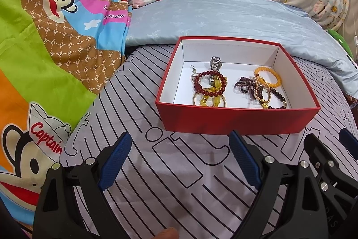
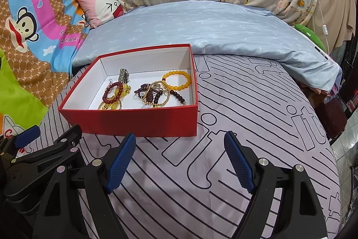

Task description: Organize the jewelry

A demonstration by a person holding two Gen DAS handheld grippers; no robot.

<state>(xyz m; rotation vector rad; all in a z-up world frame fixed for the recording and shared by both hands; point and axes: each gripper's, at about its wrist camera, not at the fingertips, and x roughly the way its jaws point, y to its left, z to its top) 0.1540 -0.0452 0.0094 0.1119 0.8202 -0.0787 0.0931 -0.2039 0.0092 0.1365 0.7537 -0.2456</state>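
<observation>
So both of my grippers are parked over the bed, angled down at the lilac bedsheet with black line drawings (image 1: 179, 172). My left gripper (image 1: 179, 151) has its blue textured pads spread wide with nothing but sheet between them, and my right gripper (image 2: 180, 154) looks the same: jaws wide apart, nothing in them.

The open red cardboard box with the white inside (image 1: 237, 120) sits just ahead of both sets of fingertips, not touching either. From the left gripper it's ahead and a bit to the right; from the right gripper it's ahead and off to the left.

All the jewelry I can see is in the box, in two tangles. In the pile farther from my right gripper there's a dark red bead bracelet (image 1: 209, 84) lying over some chunky yellow amber-looking beads (image 1: 211, 101), with a silver metal watch (image 1: 215, 64) propped up just behind them. In the pile nearer my right gripper there's an orange-yellow bead bracelet (image 2: 177, 80) toward the back wall, a purple-maroon beaded strand (image 2: 147, 91) knotted up with a gold bead chain (image 2: 157, 93), and a dark bead bracelet (image 1: 278, 98) at the front. I can't tell exactly how those are looped through each other.

Past the box lies a pale blue quilt (image 2: 212, 24), and off on the left side a bright cartoon monkey blanket (image 1: 56, 37).
</observation>
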